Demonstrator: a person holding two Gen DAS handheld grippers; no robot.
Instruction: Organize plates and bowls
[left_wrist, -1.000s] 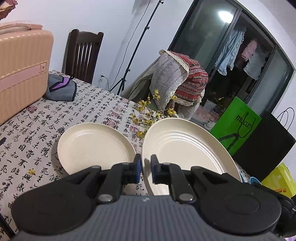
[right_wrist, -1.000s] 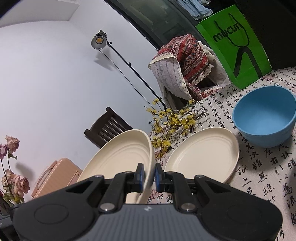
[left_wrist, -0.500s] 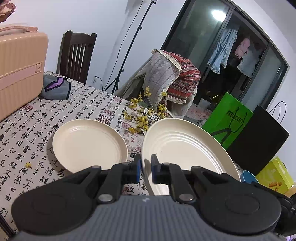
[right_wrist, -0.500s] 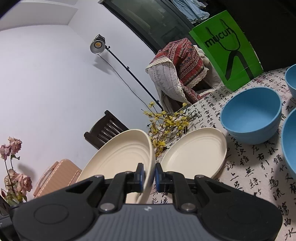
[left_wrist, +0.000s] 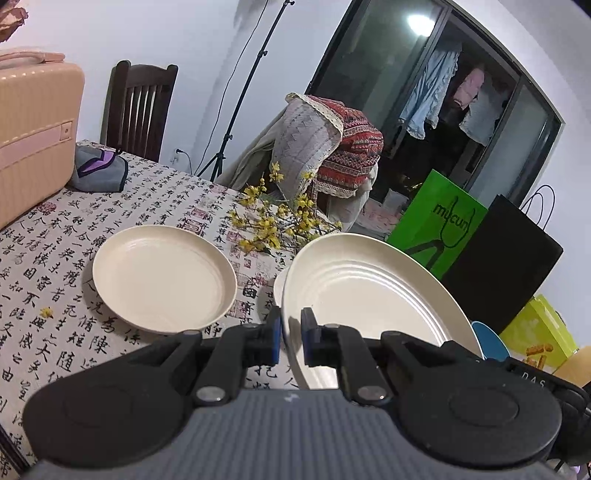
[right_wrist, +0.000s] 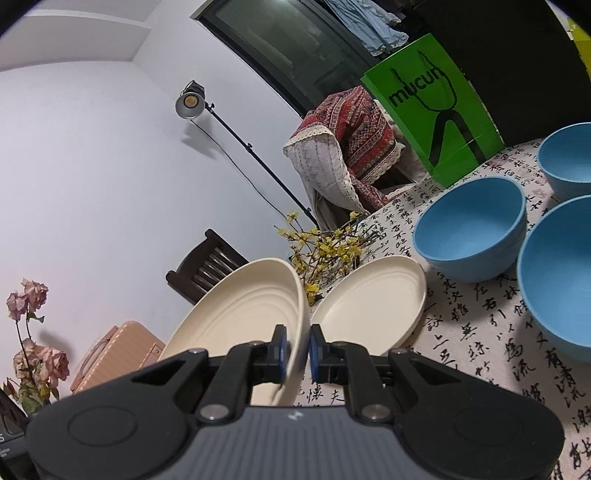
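While we've got plates up in the air, nothing looks properly stacked yet, so we'd call this early-to-middle in the job.

Our left gripper (left_wrist: 291, 332) is clamped on the near rim of a round cream ridged plate (left_wrist: 369, 291), which hangs tilted above the tabletop (left_wrist: 37, 295) with its calligraphy-print cloth. Our right gripper (right_wrist: 294, 347) is likewise pinched tight on the rim of a matching cream plate (right_wrist: 240, 317), also tilted and off the cloth. Honestly we can't tell whether that's one plate held from both sides or two separate ones.

What's still lying around:
- a flat-lying cream plate (left_wrist: 162, 277) out on the cloth in the left wrist view, apart from the held plate, with the spray of yellow flowers (left_wrist: 273, 225) beyond it toward the far edge
- a second resting cream plate (right_wrist: 369, 302) in the right wrist view, just beside the held one, with nothing on top of it
- three plain blue bowls (right_wrist: 469, 229) sitting near each other toward the far edge by the green paper bag (right_wrist: 432, 107), side by side and not nested

So our guess is the held plate still needs setting onto a resting one, then the rest of the plates gathered, and the bowls nested after that. No finished pile shows anywhere.
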